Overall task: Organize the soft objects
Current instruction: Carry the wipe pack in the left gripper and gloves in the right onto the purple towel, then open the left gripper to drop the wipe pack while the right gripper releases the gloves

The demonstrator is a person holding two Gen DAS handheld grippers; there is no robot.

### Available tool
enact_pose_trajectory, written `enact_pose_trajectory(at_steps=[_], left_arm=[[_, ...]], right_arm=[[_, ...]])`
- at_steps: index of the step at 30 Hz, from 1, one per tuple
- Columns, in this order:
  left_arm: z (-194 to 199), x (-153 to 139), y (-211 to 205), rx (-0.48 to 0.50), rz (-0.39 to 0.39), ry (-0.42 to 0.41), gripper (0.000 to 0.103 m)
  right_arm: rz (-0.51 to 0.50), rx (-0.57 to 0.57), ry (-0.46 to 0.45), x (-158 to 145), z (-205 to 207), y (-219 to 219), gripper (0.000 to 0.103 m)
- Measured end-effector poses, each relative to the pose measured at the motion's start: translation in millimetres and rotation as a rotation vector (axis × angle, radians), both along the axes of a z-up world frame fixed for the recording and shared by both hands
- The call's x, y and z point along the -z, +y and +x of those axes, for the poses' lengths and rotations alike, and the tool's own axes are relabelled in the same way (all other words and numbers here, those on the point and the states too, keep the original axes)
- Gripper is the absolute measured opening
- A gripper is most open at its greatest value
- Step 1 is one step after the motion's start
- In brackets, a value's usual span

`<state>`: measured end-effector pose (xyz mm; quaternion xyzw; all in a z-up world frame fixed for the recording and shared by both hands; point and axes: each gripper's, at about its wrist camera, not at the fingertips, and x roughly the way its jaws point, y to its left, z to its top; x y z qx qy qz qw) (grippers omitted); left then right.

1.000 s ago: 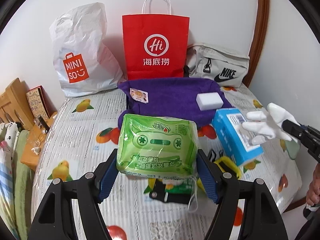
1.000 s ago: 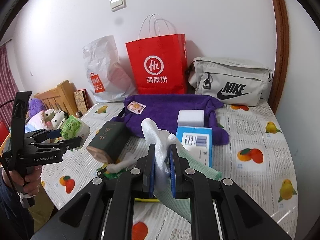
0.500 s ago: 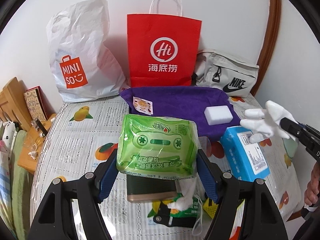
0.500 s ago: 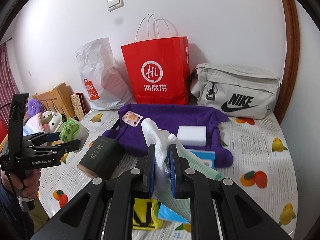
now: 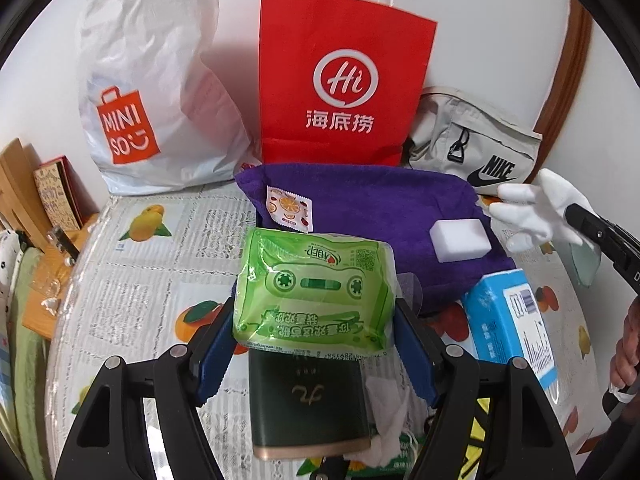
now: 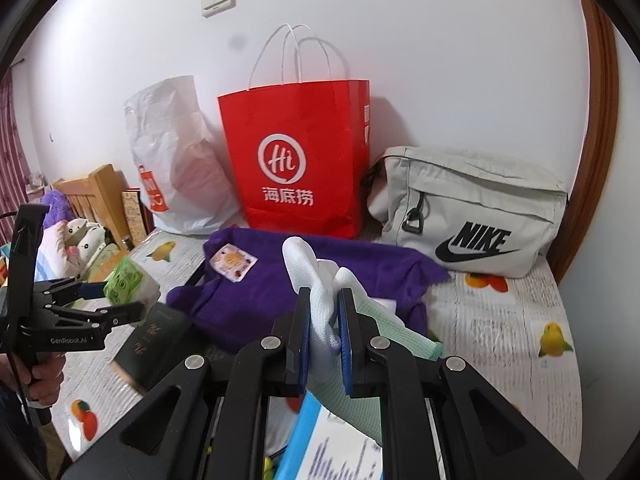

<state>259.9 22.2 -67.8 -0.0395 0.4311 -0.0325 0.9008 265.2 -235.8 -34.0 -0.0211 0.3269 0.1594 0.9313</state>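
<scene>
Bench point(image 5: 132, 280) wore a fruit-print cover and carried everything. At the wall stood 3 bags: white MINISO bag point(image 5: 160, 92) left, red paper bag point(image 5: 344, 76) middle, grey Nike bag point(image 6: 472, 208) right. Purple towel point(image 5: 376, 204) lay spread in front of the red bag, touching its base. On the towel: a fruit-print sachet point(image 5: 289, 208) at the left corner, a white sponge block point(image 5: 461, 239) toward the right.

My left claw point(image 5: 314, 332) was clenched wide on the green tissue pack point(image 5: 314, 292), both blue pads pressing its sides, pack lifted off the bench just in front of the towel's near edge. Below the pack a dark green box point(image 5: 306, 404) lay flat on the bench. Blue carton point(image 5: 508, 328) sat tilted to the right of it, against the towel's right end.

My right claw point(image 6: 324, 332) was clenched tight on the white glove point(image 6: 320, 304), glove fingers sticking up above the pads, mint-green cuff point(image 6: 396, 336) hanging out to the right. Glove was held over the towel's near right part; in the left wrist view it showed above the sponge block's right side. Blue carton's corner sat right under the right claw. 1 hand point(image 6: 44, 376) gripped the left claw's handle.
</scene>
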Motion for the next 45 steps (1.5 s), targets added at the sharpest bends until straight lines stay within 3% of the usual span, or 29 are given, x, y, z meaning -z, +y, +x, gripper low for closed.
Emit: enact_pose_trajectory(at_steps=[26,33,45], left_arm=[[102,46,-12,0.029,0.014,0.109,0.072],[120,61,-10,0.025,0.019,0.156,0.072],[127,68,-14,0.028,0.013,0.181,0.074]], right_arm=[[-0.098,-0.025,0.044,48,118,11,0.013],[-0.094,-0.032,0.120,74,132,10,0.013],[-0.094,-0.054,0.161,85,135,16,0.018]])
